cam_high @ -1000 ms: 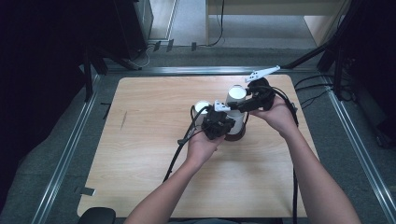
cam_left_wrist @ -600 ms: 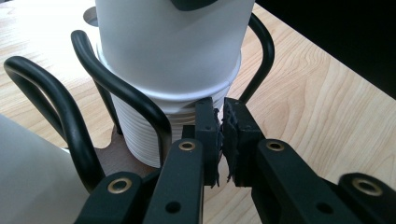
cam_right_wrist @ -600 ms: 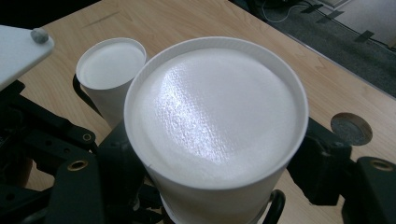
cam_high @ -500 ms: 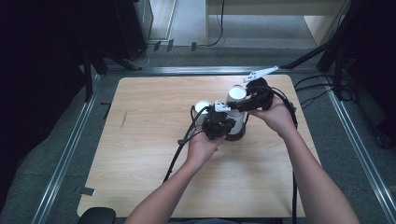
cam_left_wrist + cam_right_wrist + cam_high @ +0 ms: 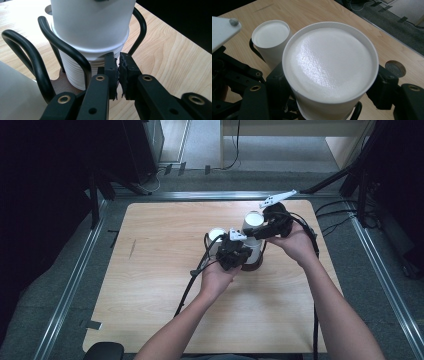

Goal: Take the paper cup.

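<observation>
Nothing has shifted over the last second: both hands sit where they were, so the lift has not begun.

Right tool (image 5: 329,85): jaws spread wide on either side of the upturned white paper cup (image 5: 330,62), pads against its wall. I read that as a grip.

That cup tops the ribbed stack of white cups (image 5: 75,72) inside the black wire holder (image 5: 65,50), mid-counter (image 5: 150,270).

Left tool (image 5: 119,70): jaws pinched together, nothing between them, tips right at the stack's lower rims, probably bracing.

A second white cup (image 5: 270,35) stands just beside.

I judge the top cup is ready to pull free.
</observation>
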